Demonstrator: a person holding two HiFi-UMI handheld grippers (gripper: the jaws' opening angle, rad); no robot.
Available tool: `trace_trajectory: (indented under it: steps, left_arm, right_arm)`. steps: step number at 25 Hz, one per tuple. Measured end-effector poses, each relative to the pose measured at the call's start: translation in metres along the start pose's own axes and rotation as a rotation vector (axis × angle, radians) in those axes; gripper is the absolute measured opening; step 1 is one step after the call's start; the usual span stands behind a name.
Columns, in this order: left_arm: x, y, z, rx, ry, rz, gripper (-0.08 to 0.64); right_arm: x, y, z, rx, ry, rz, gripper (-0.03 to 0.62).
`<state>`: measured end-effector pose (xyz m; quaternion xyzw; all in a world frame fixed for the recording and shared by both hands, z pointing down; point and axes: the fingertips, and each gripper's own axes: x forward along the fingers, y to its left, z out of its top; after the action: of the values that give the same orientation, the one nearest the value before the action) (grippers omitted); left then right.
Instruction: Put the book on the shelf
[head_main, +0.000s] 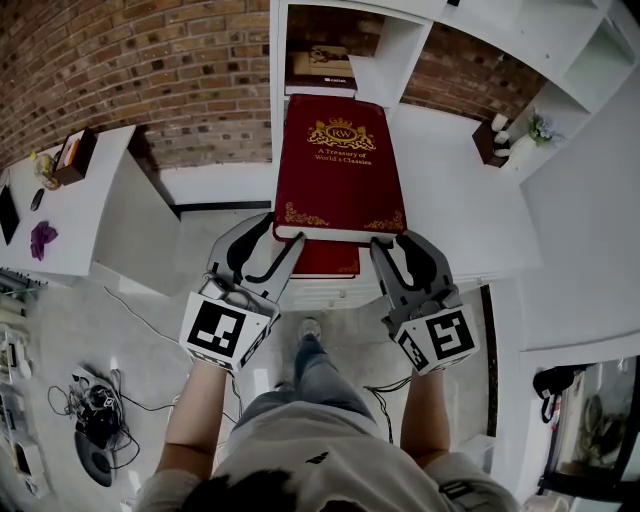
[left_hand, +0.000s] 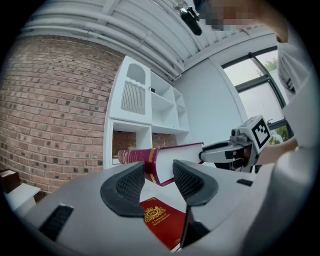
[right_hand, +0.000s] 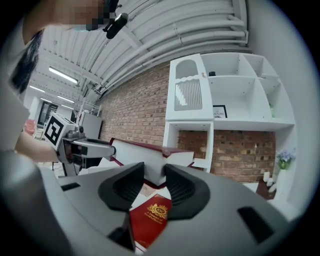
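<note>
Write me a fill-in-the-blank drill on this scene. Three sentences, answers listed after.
The left tool and the right tool each clamp the big book at a near ____.
The cover of the second book, lying under the held one, is ____.
The wall behind the white shelf is built of ____.
Answers: corner; red; brick.
</note>
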<state>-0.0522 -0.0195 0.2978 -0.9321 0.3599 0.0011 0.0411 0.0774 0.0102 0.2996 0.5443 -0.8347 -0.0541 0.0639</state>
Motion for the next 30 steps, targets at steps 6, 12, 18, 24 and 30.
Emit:
trace_trajectory:
  steps: [6,12,18,24,30]
  left_arm:
    - [0.020,0.023,0.014,0.002,-0.020,0.002,0.187]
    - [0.034,0.036,0.020,0.002,-0.034,0.011,0.186]
    - [0.051,0.051,0.027,0.004,-0.039,0.018,0.186]
    - [0.068,0.060,0.032,0.008,-0.041,0.023,0.186]
    - [0.086,0.068,0.037,0.014,-0.043,0.031,0.186]
  right_arm:
    - [0.026,-0.014,0.015,-0.009,-0.014,-0.006,0.140]
    - [0.042,-0.026,0.021,-0.011,-0.034,-0.005,0.138]
    - [0.062,-0.038,0.029,-0.017,-0.043,-0.001,0.138]
    - [0.076,-0.054,0.035,-0.026,-0.054,-0.001,0.137]
    - [0.089,-0.069,0.038,-0.025,-0.063,0.007,0.137]
